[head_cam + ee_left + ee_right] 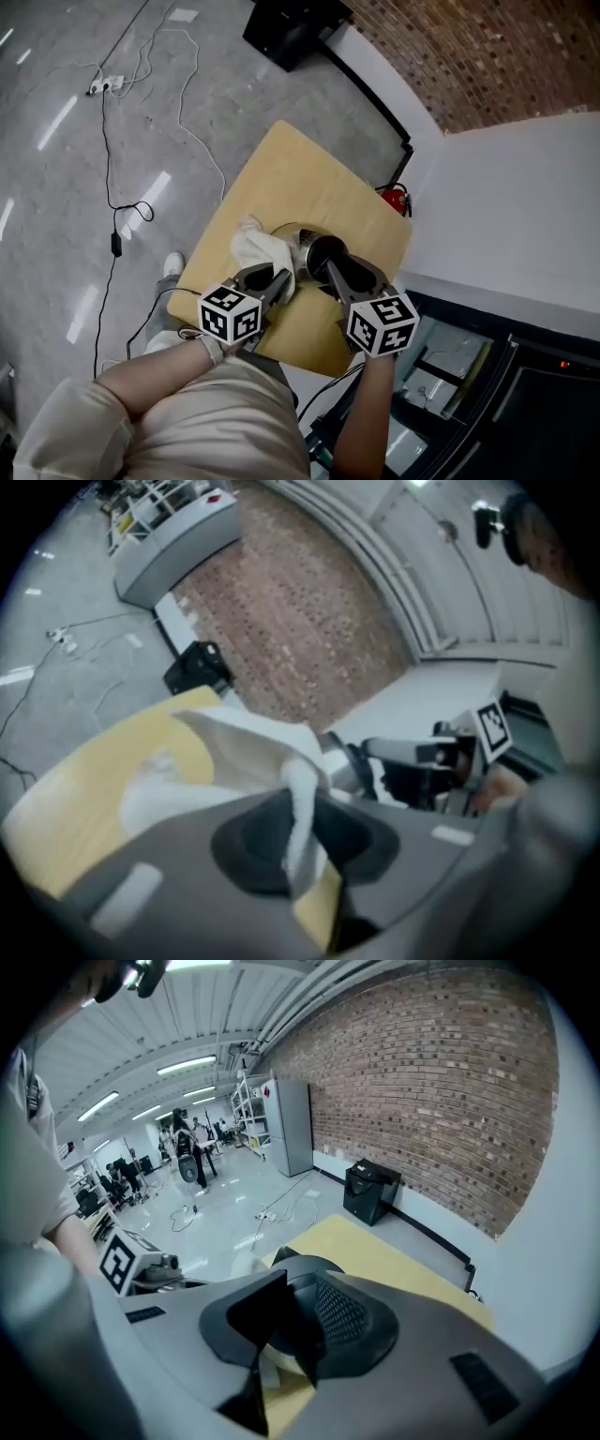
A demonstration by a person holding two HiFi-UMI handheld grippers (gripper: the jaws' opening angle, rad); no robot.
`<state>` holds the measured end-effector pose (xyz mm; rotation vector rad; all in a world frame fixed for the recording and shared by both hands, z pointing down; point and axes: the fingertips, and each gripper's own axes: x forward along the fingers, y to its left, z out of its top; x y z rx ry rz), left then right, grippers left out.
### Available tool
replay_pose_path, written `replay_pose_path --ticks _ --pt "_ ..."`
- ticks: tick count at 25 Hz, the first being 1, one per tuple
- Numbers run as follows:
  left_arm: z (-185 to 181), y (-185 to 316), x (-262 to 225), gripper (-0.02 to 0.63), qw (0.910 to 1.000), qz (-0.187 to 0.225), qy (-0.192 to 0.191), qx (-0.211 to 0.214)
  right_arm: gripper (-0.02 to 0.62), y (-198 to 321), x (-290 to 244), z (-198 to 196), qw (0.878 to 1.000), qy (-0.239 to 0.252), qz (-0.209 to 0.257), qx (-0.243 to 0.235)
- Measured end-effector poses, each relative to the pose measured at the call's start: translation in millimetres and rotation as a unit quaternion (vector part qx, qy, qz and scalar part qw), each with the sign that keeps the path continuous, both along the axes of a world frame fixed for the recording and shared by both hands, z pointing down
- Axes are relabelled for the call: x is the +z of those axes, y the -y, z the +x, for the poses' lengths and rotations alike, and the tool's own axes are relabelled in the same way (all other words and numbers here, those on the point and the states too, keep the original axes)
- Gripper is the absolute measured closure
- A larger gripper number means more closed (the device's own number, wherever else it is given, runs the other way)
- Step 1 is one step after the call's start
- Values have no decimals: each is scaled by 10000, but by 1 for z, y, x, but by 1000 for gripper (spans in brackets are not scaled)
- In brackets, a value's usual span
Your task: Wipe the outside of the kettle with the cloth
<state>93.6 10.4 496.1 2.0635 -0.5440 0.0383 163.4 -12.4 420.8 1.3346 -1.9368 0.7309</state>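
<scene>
Left gripper (pixel 270 279), right gripper (pixel 349 272): grey shells, black pads (pixel 349 1314) fitted. White cube (pixel 230 314), black square markers, borne by each. Beige sleeve (pixel 112 403) worn on left arm.

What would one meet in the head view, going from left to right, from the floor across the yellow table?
black cable on the floor → white cloth → kettle → red object
</scene>
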Motion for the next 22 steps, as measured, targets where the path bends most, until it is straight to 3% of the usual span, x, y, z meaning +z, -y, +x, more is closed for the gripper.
replay_pose_path --ticks 3,5,7,9,10,12,14,15,18,22 --pt "13 -4 -44 545 9974 693 -217 30 502 2 -1 -2 9997 -150 -59 -168" --pt "17 -4 -51 545 9943 1052 -141 -27 502 1 -2 -3 9988 -158 -71 -462" --pt "10 0 -31 545 9963 816 135 -249 502 0 -5 13 9971 -183 0 -741" --pt "-4 9 -3 545 9978 178 331 -552 502 7 -1 60 9983 -417 104 -396" --pt "-8 13 6 545 9975 -32 332 -622 503 7 11 84 9983 -545 -20 -208" --pt "-8 20 12 545 9978 -62 361 -560 502 -8 58 106 9945 -598 -774 -369" --pt "-1 25 13 545 9978 112 499 -414 533 -30 95 97 9866 -245 -1432 -740" --pt "2 28 13 545 9978 154 545 -354 535 -39 100 89 9850 62 -1550 -752" --pt "6 46 11 545 9980 178 552 -263 579 -60 94 63 9825 801 -1601 -509" --pt "17 67 -1 544 9984 352 425 89 583 -96 95 15 9755 1289 -1718 -484"
